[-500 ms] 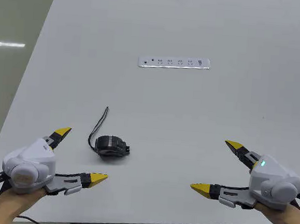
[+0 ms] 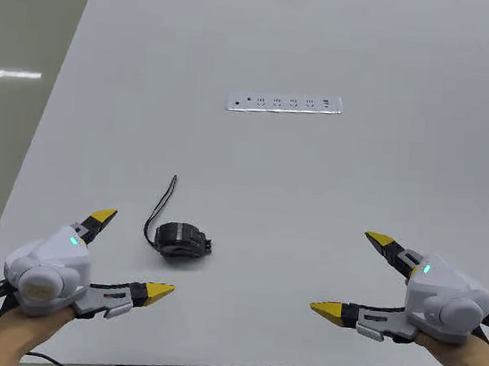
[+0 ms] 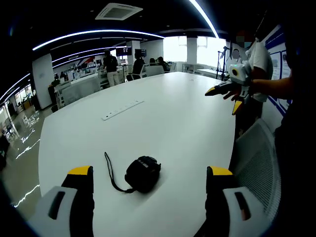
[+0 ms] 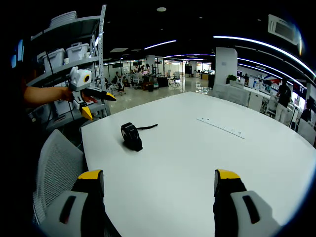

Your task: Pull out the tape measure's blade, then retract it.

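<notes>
A small black tape measure [image 2: 182, 239] with a thin black wrist strap [image 2: 160, 203] lies on the white table [image 2: 296, 179], its blade wound in. In the left gripper view the tape measure [image 3: 142, 173] rests just ahead of the yellow-tipped jaws. My left gripper [image 2: 129, 253] is open, a little left of the tape measure and apart from it. My right gripper [image 2: 358, 272] is open well to the right, holding nothing. The right gripper view has the tape measure [image 4: 131, 136] at centre left, with the left gripper [image 4: 96, 104] beyond it.
A white power strip [image 2: 284, 102] lies flat farther back on the table. The table's near edge runs just below both grippers, with a mesh chair back [image 4: 54, 165] under it. People and desks stand in the far background.
</notes>
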